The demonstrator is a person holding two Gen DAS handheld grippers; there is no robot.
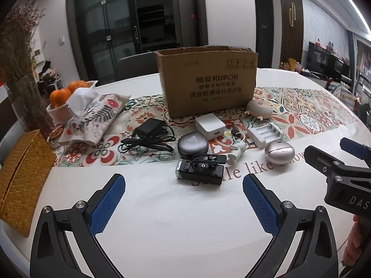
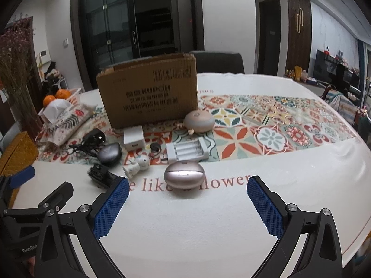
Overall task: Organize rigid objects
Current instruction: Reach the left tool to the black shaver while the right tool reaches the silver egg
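Observation:
An open cardboard box (image 1: 207,82) (image 2: 148,95) stands at the back of the table. In front lie a black clip device (image 1: 200,168) (image 2: 102,176), a grey round case (image 1: 193,142) (image 2: 109,153), a white charger cube (image 1: 210,125) (image 2: 133,137), a white battery charger (image 1: 264,134) (image 2: 186,150), a silver oval case (image 1: 279,151) (image 2: 184,177), a beige pebble-shaped gadget (image 1: 259,108) (image 2: 199,120), a small white figurine (image 1: 236,151) (image 2: 136,165) and a black adapter with cable (image 1: 148,136) (image 2: 89,142). My left gripper (image 1: 184,205) is open and empty before the clip device. My right gripper (image 2: 187,207) is open and empty before the silver case.
A floral tissue cover (image 1: 92,120) (image 2: 67,120), a basket of oranges (image 1: 67,97) (image 2: 58,97) and a vase of dried flowers (image 1: 20,74) stand at the left. A woven yellow box (image 1: 20,180) sits at the left edge. A patterned runner (image 2: 278,125) crosses the white table (image 1: 185,208).

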